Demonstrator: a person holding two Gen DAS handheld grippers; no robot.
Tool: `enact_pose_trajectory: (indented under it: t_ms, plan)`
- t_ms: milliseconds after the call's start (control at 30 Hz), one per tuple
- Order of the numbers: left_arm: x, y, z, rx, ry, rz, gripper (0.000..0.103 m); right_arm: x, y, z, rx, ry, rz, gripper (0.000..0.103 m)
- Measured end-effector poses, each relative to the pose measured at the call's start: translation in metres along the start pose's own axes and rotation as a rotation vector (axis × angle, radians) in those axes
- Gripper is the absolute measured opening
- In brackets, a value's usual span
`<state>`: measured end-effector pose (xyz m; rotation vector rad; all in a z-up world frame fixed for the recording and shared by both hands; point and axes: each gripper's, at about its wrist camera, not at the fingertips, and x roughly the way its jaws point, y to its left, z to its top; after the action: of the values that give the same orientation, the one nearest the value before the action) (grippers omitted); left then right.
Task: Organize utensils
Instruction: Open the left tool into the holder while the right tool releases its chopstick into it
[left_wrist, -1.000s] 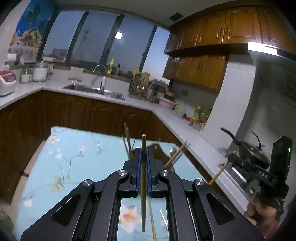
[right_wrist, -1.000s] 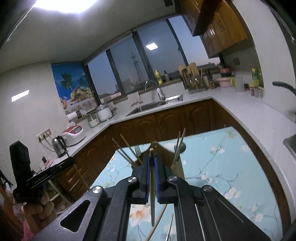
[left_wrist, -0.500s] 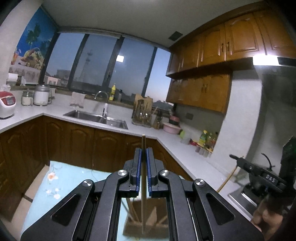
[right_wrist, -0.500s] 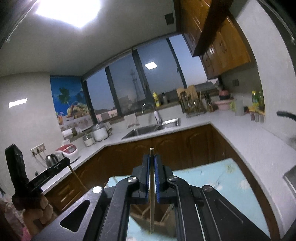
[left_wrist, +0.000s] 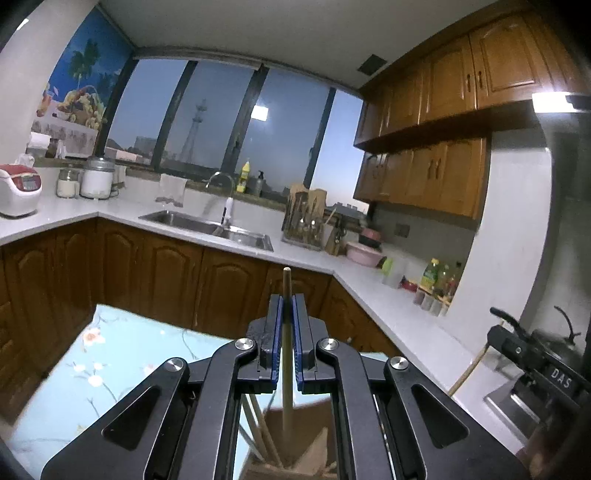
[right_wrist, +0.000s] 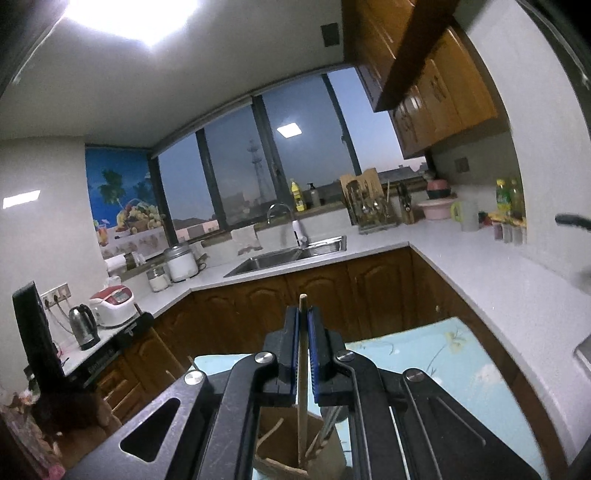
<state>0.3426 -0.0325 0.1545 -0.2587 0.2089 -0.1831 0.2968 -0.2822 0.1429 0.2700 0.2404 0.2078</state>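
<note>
Both grippers clamp chopsticks: left gripper (left_wrist: 287, 306) its chopstick (left_wrist: 286, 354), right gripper (right_wrist: 303, 317) another chopstick (right_wrist: 303, 369). My linkages hide most of the wooden holder (right_wrist: 280, 446) below.

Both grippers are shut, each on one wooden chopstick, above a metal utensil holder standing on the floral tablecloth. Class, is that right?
Not quite. The utensil holder looks brown and wooden or cardboard, not metal, as the right wrist view shows. The rest stands: the left gripper and right gripper are each shut on a chopstick, above the floral tablecloth.
</note>
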Motion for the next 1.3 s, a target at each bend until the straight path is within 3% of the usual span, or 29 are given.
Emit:
enact_pose_trajectory:
  t_ms: [533,1033,1133,1200,1267,1300]
  plan:
    - [0.015,0.012,-0.049,0.024,0.133,0.005,0.006,0.026,-0.025,-0.04,0.058,0.117,-0.044,0.006]
    - [0.018,0.006,-0.047,0.05,0.195,-0.024,0.006,0.033,-0.033,-0.042,0.088,0.17,-0.036,0.006]
    - [0.013,0.004,-0.043,0.059,0.193,-0.041,0.006,0.033,-0.038,-0.043,0.119,0.179,-0.022,0.012]
    - [0.009,0.002,-0.039,0.064,0.191,-0.048,0.008,0.031,-0.043,-0.042,0.137,0.175,-0.014,0.028]
    - [0.004,0.001,-0.036,0.059,0.183,-0.053,0.018,0.025,-0.045,-0.04,0.15,0.155,-0.008,0.046]
    - [0.0,0.001,-0.034,0.057,0.176,-0.05,0.023,0.023,-0.045,-0.038,0.151,0.149,-0.006,0.049]
